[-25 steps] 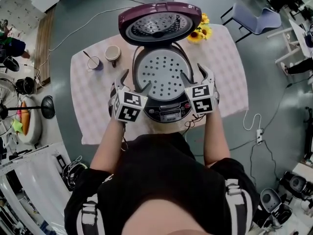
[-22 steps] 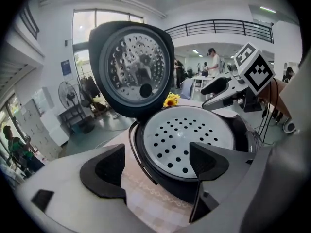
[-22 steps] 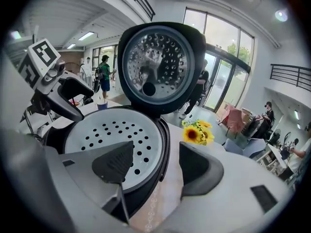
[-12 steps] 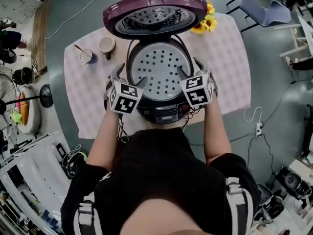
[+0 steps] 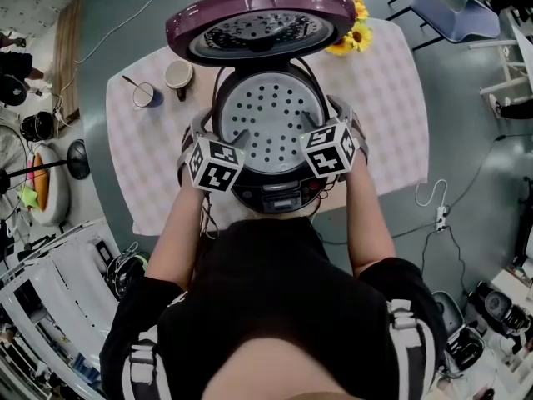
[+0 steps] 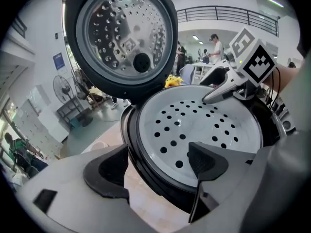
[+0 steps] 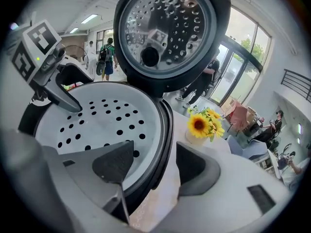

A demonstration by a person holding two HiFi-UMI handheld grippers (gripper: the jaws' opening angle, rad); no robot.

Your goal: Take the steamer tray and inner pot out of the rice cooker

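Note:
The dark rice cooker (image 5: 275, 192) stands on the table with its purple lid (image 5: 262, 22) swung up. The white perforated steamer tray (image 5: 271, 122) sits in its mouth and hides the inner pot beneath. My left gripper (image 5: 218, 136) is open and straddles the cooker's left rim (image 6: 133, 144): one jaw over the steamer tray (image 6: 204, 125), one outside. My right gripper (image 5: 331, 122) is open and straddles the right rim (image 7: 163, 130) the same way, with its inner jaw above the steamer tray (image 7: 97, 120). The left gripper (image 6: 155, 166) and the right gripper (image 7: 155, 164) each hold nothing.
Two cups (image 5: 143, 96) (image 5: 177, 75) stand on the checked tablecloth (image 5: 383, 98) at the back left. A small pot of sunflowers (image 5: 350, 36) (image 7: 201, 125) sits behind the cooker on the right. A blue chair (image 5: 450, 19) and cables lie beyond the table.
Both grippers have moved inward and a little forward, so their inner jaws now reach over the tray's edges. Both stay open.

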